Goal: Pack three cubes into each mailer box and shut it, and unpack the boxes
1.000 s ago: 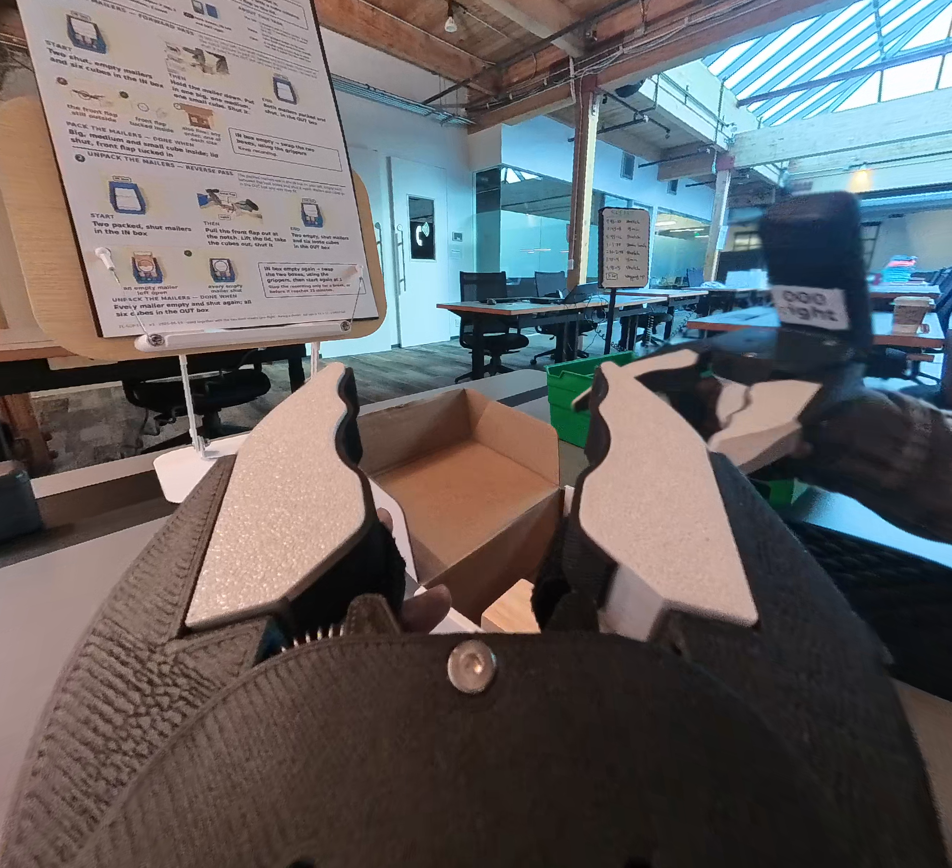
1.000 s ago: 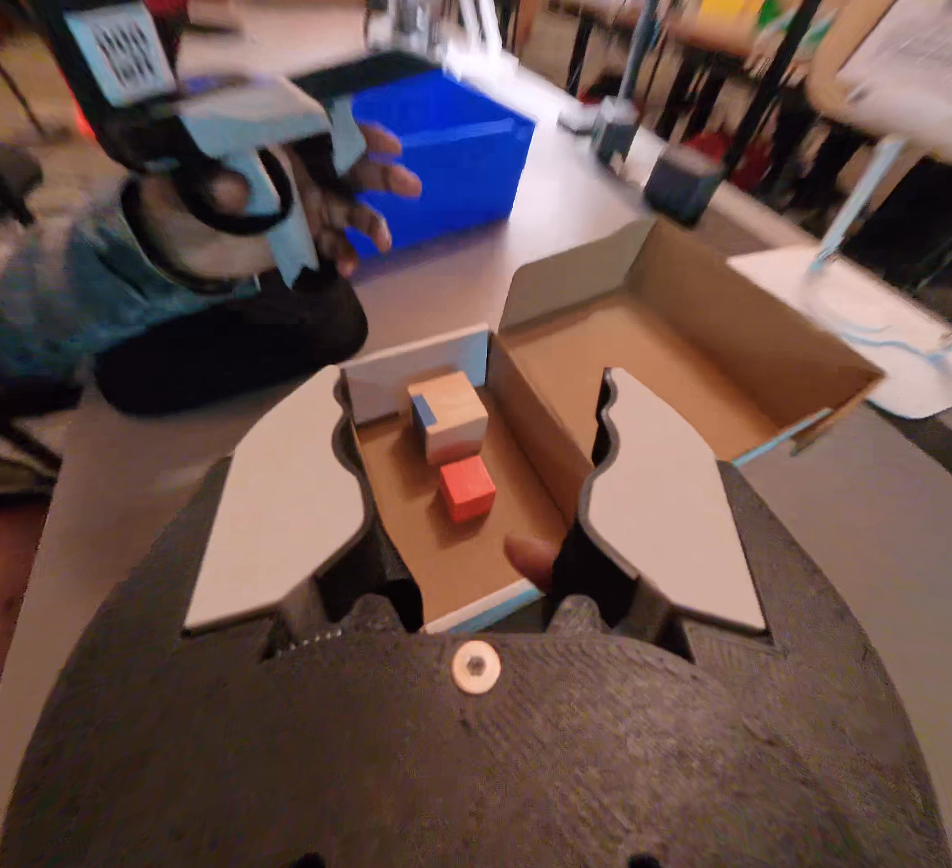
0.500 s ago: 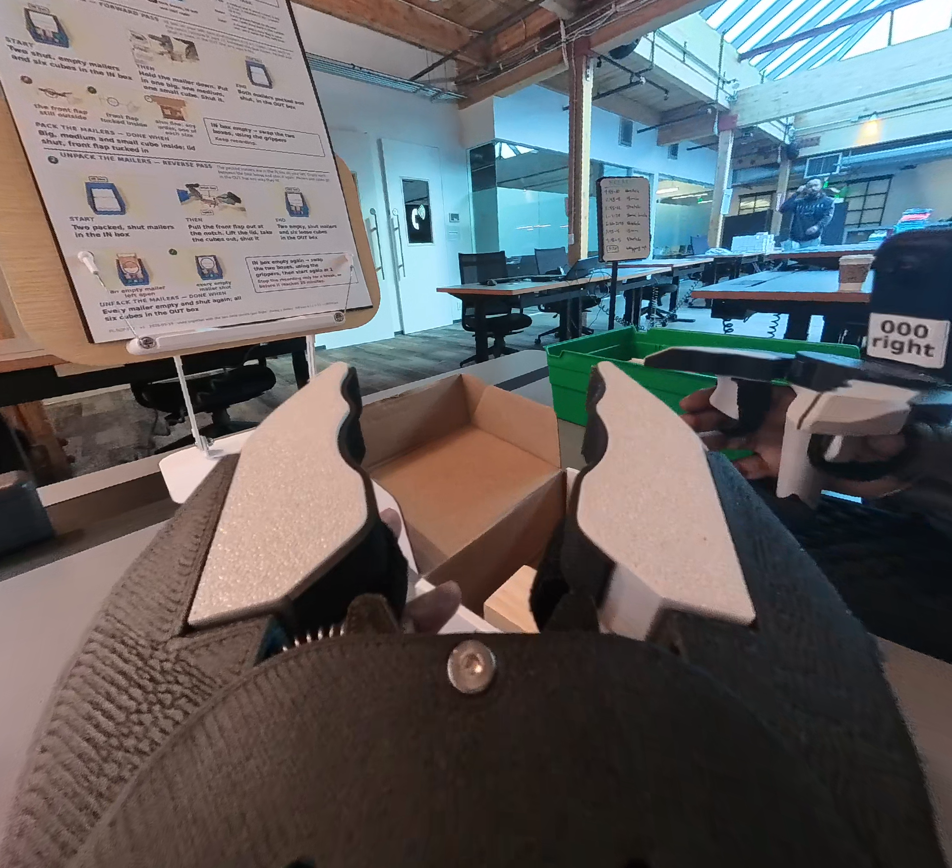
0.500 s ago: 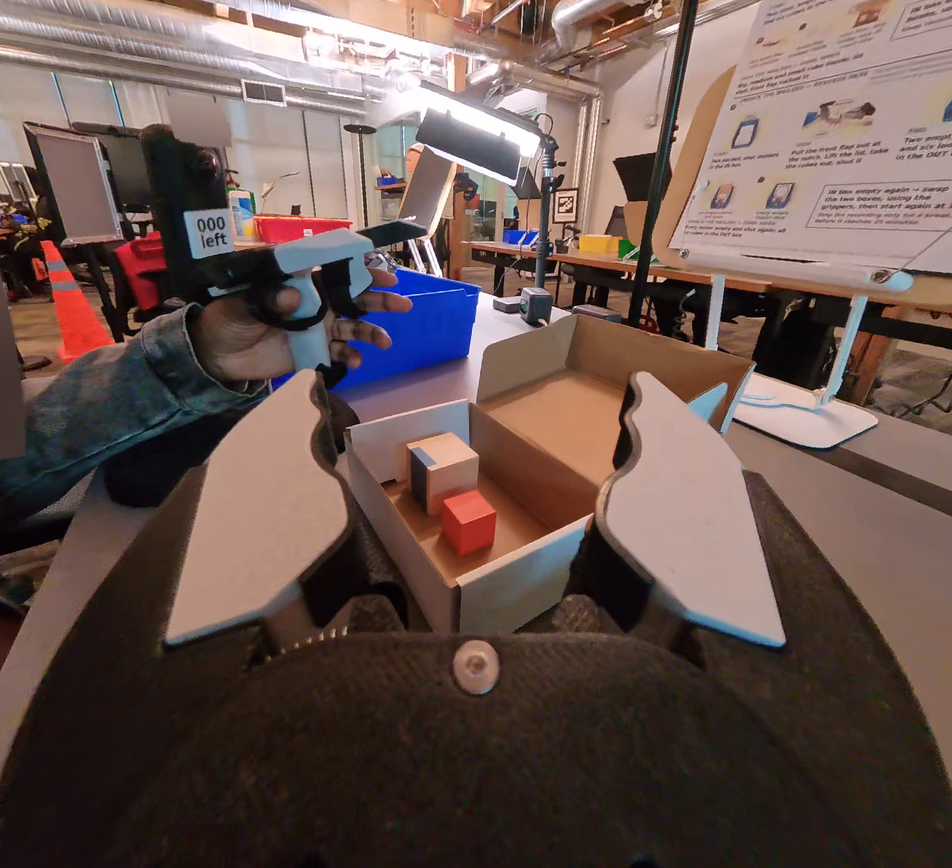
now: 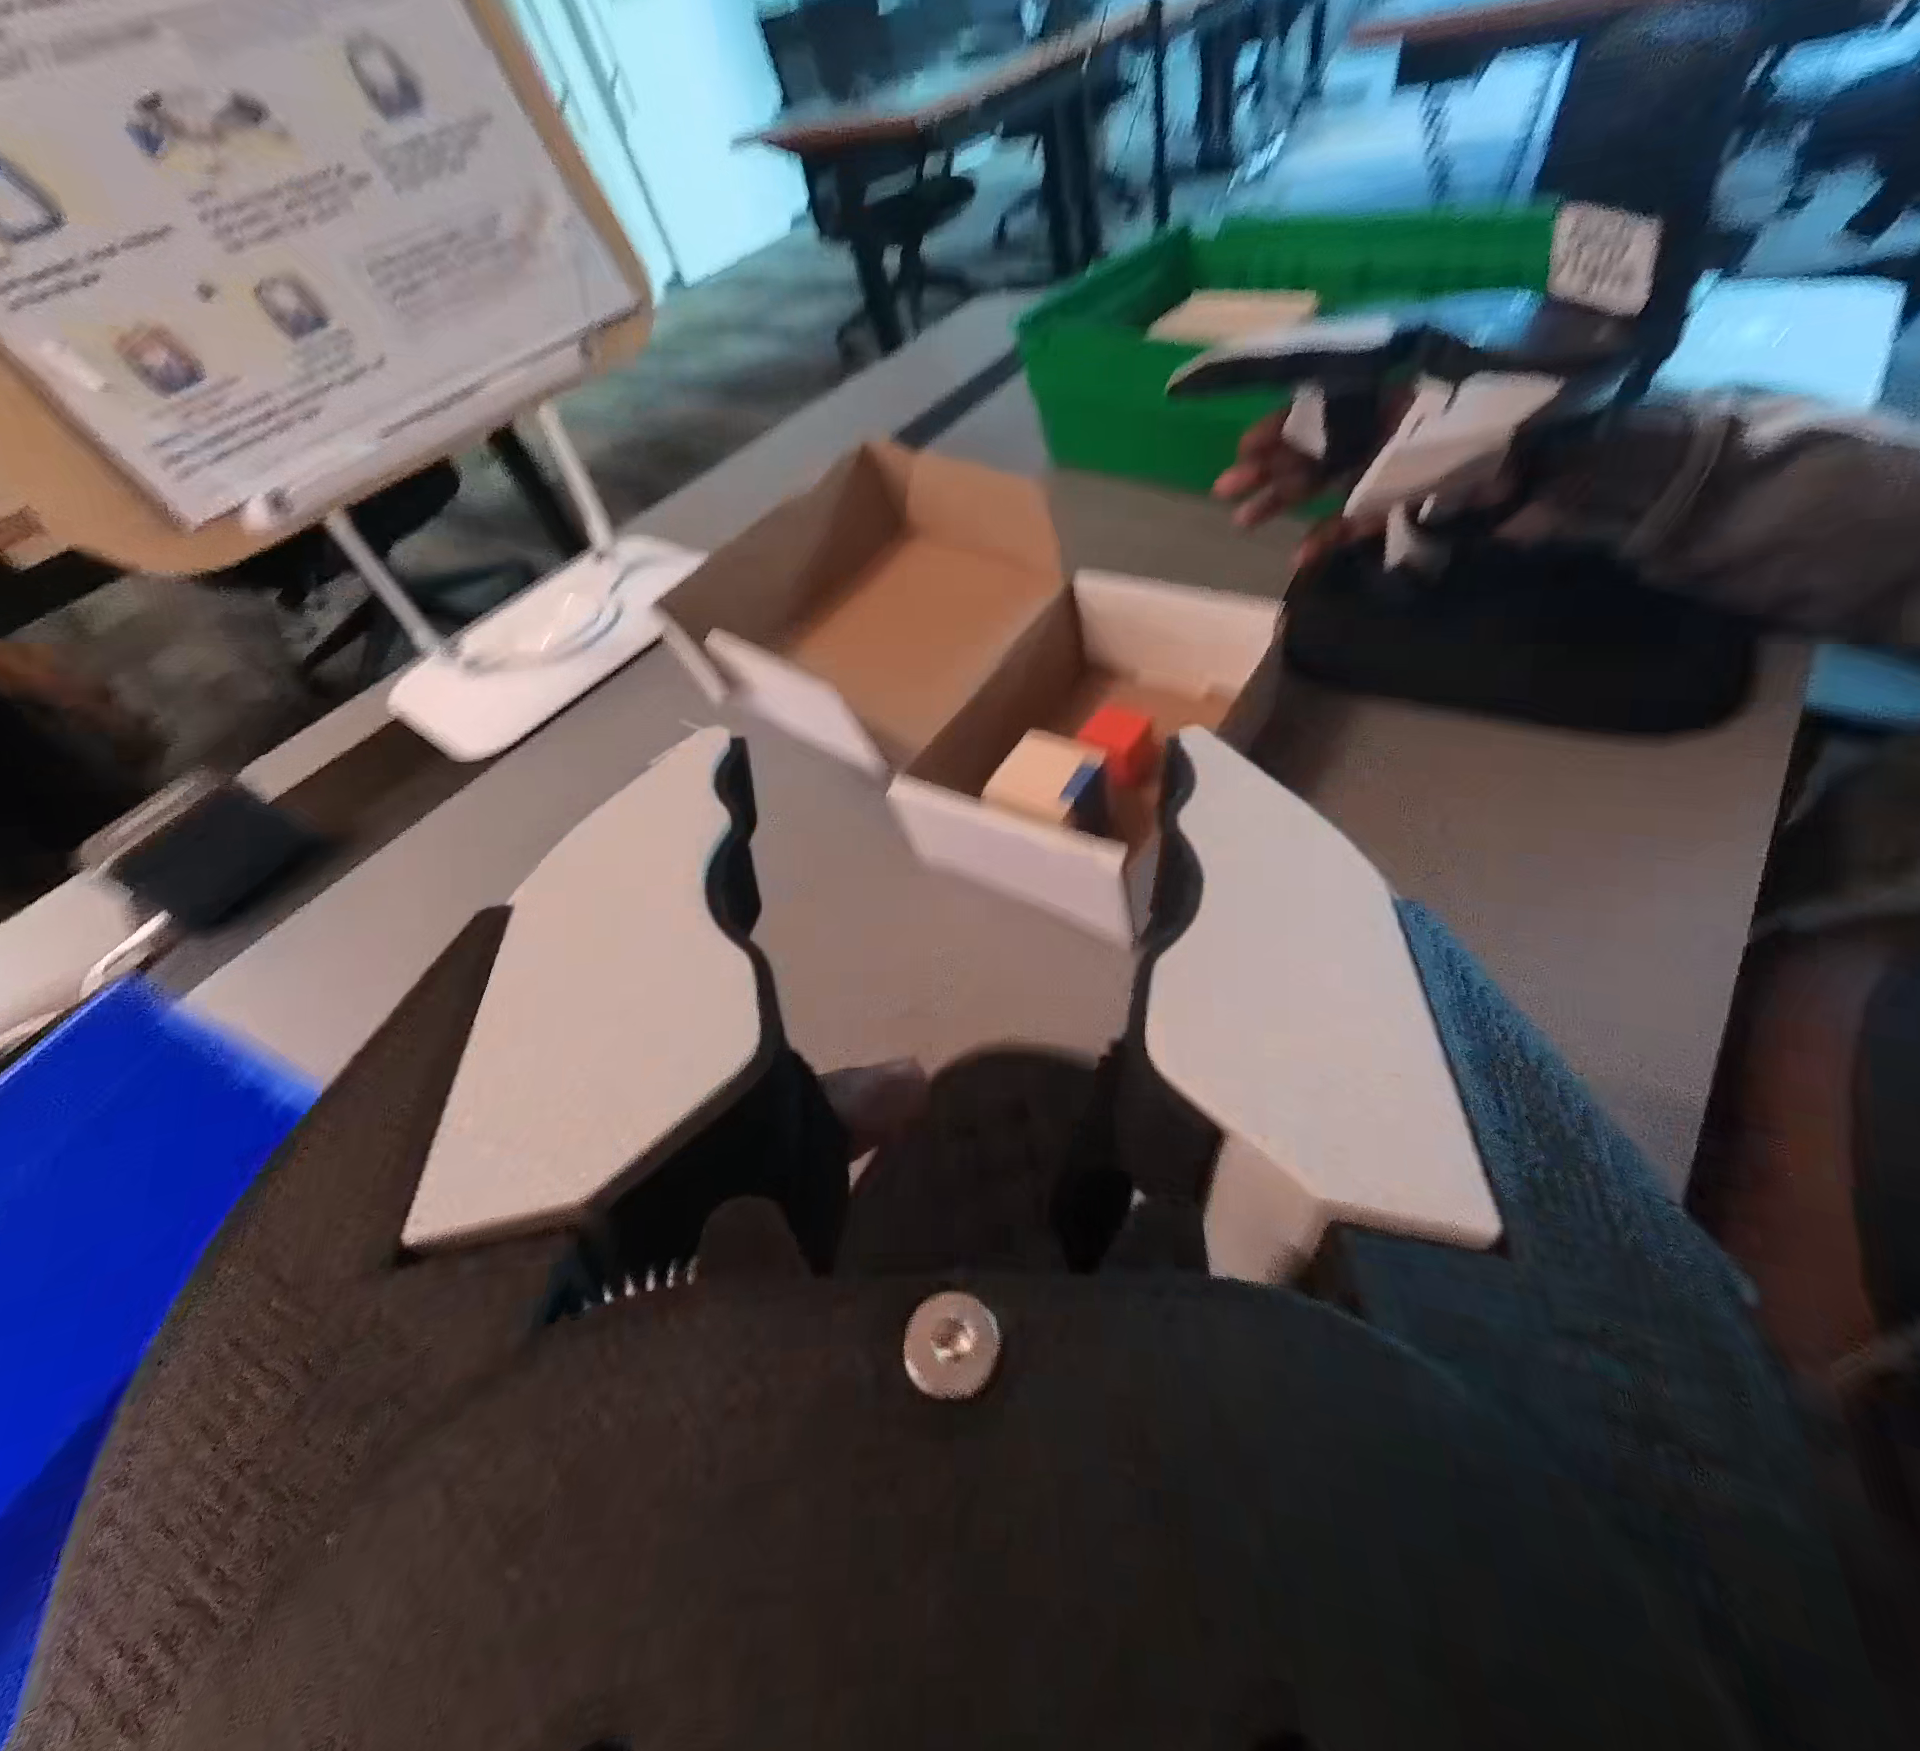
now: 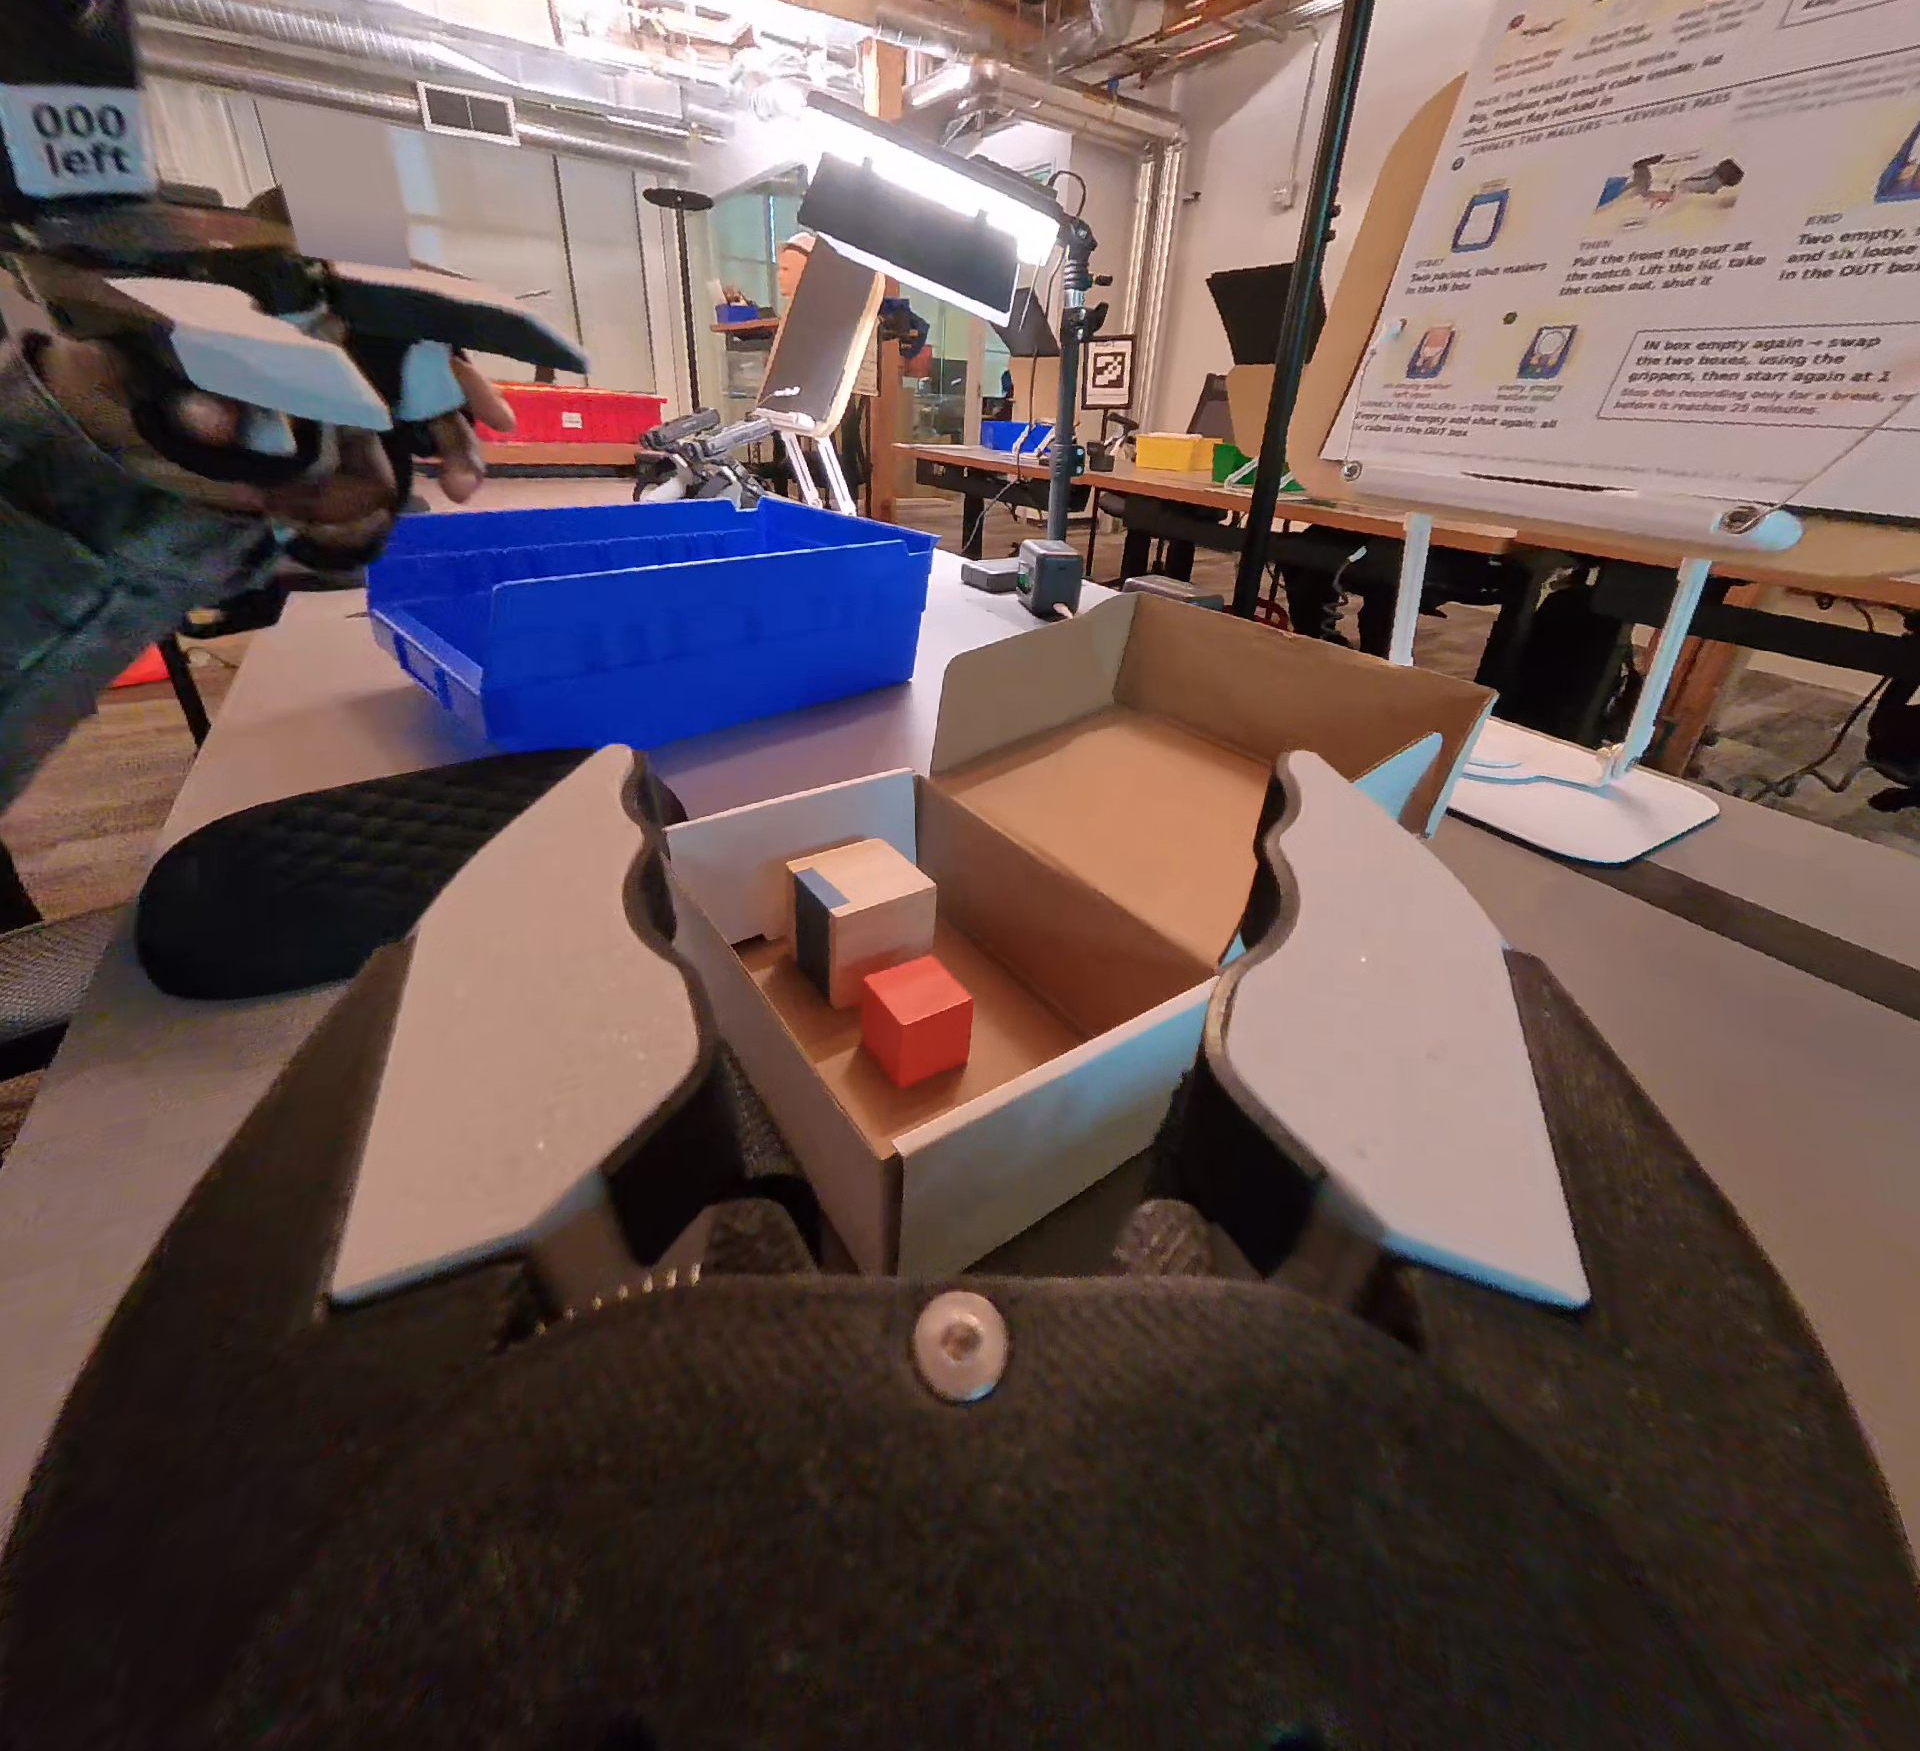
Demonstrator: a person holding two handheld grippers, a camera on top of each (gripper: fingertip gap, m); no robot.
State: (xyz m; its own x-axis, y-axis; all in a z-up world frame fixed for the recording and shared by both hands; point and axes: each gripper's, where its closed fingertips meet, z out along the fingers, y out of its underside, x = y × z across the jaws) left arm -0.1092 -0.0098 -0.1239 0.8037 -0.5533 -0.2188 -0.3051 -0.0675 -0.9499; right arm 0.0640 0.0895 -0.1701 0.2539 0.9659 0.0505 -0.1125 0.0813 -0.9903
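Observation:
An open mailer box (image 6: 987,1171) stands on the grey table with its lid (image 6: 1101,797) folded back. Inside it lie a wooden cube with a blue face (image 6: 873,901) and a small red cube (image 6: 920,1015). My right gripper (image 6: 961,797) is open and empty, its fingers either side of the box's near end, apart from it. My left gripper (image 5: 951,766) is open and empty, just short of the box (image 5: 997,839); both cubes show there, wooden (image 5: 1039,771) and red (image 5: 1117,740). Each gripper shows in the other's view, left (image 6: 343,330) and right (image 5: 1299,351), held above the table.
A blue bin (image 6: 644,621) stands behind the box on the left side, and a green bin (image 5: 1101,371) holding a flat tan thing on the right side. A black pad (image 6: 312,860) lies beside the box. An instruction board on a white stand (image 6: 1579,797) is at the back.
My left gripper has drawn back from the box and tipped down, so the cubes and the blue bin now show. My right gripper has levelled out from looking down into the box.

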